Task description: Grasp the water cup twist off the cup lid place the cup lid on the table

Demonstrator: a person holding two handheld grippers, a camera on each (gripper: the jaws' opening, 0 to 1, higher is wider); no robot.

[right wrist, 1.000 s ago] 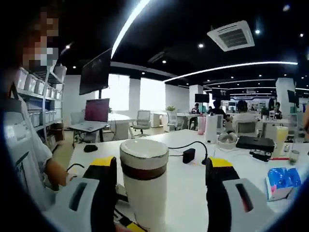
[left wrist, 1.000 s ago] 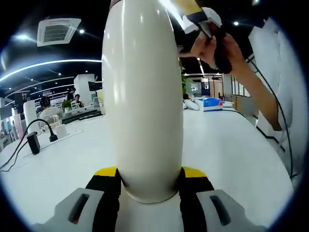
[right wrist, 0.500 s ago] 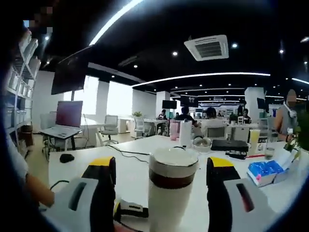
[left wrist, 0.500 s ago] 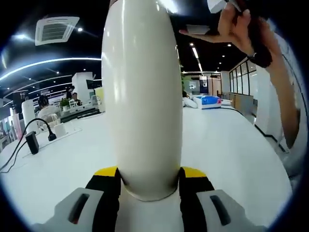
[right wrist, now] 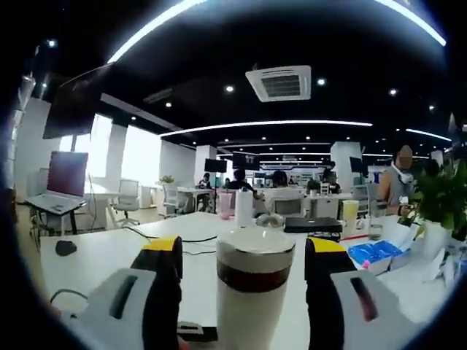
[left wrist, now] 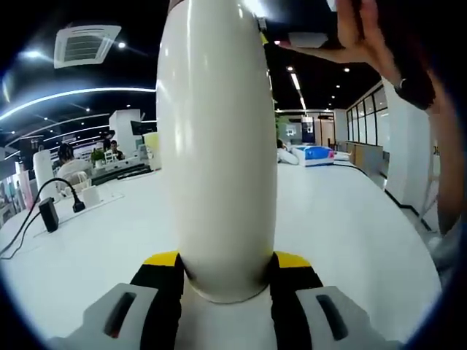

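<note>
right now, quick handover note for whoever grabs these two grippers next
Left gripper: shut on the water cup, jaws clamping its white body above the table.
Right gripper: open, one jaw on each side of the cup lid, not touching.
Done: cup grasped.
Left: shut the right gripper on the lid, twist it off, place it on the table.

White table (left wrist: 95, 248) carrying a black adapter (left wrist: 49, 216) with cable; beyond, a laptop (right wrist: 61, 182), office chairs (right wrist: 125, 198), blue tissue pack (right wrist: 371, 253), potted plant (right wrist: 430, 211), ceiling vent (right wrist: 279, 82).
</note>
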